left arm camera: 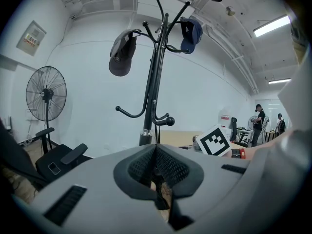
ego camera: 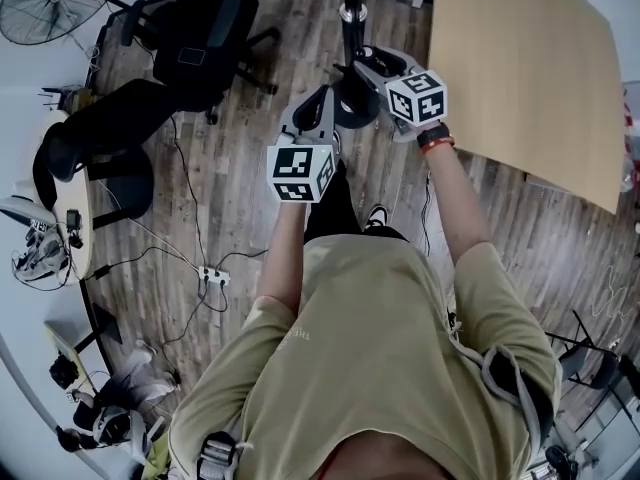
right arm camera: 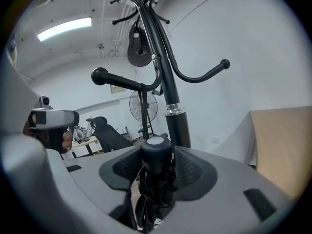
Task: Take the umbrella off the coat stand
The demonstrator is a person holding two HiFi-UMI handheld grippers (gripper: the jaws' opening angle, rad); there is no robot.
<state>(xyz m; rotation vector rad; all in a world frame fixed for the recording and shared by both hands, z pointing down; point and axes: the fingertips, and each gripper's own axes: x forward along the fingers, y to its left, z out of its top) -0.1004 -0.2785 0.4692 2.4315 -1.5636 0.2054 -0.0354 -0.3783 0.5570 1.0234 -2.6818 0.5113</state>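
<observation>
right gripper (right arm camera: 157, 155): clamped on black folded umbrella (right arm camera: 155, 179), held upright just before coat stand (right arm camera: 178, 121) pole, below its hooks | left gripper (left arm camera: 156, 147): jaws closed on each other | markings: black-and-white squares on marker cube (ego camera: 417, 96) | room: wood-plank floor (ego camera: 250, 168), white walls, standing fan (left arm camera: 46, 94), two caps (left arm camera: 122, 52) on upper hooks

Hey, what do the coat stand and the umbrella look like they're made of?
Coat stand: probably metal tube with glossy black paint, judging by highlights along the pole and a chrome-looking collar.
Umbrella: smooth, matte black end that looks like plastic, with dark folded fabric below, likely.
</observation>
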